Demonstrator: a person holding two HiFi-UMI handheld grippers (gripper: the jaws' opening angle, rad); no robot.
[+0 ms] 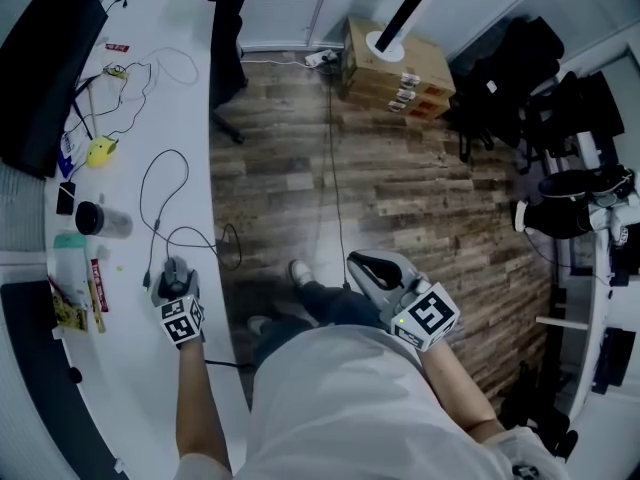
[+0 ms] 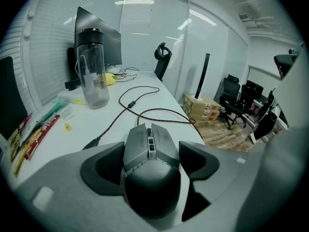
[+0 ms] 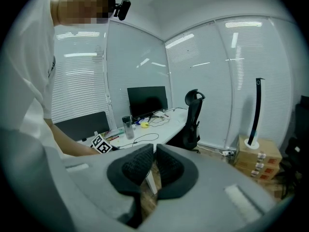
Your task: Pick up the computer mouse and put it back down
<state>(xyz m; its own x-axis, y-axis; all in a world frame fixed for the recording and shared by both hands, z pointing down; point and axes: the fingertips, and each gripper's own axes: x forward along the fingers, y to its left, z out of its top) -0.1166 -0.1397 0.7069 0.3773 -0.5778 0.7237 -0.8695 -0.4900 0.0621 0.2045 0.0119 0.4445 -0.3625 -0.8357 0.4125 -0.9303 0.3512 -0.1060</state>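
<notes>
Near the outer edge of the bench (image 1: 120,388), the computer mouse (image 2: 150,163) lies between the pads of the left claw (image 2: 152,148), which stands released — a gap shows beside the mouse. Its cable (image 2: 145,111) loops across the bench; a lift could pull it taut, or a skewed close could nudge the mouse over the rim onto the floor (image 1: 400,198). Open room lies inward, towards the bottle (image 2: 91,76). The right claw (image 3: 154,154) hangs clenched on nothing — well apart.

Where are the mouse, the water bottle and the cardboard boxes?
mouse (image 2: 149,170): left gripper view, on its rounded back.
water bottle (image 2: 93,79): left gripper view, on its clear side.
cardboard boxes (image 1: 428,60): head view, top box's lid.
</notes>
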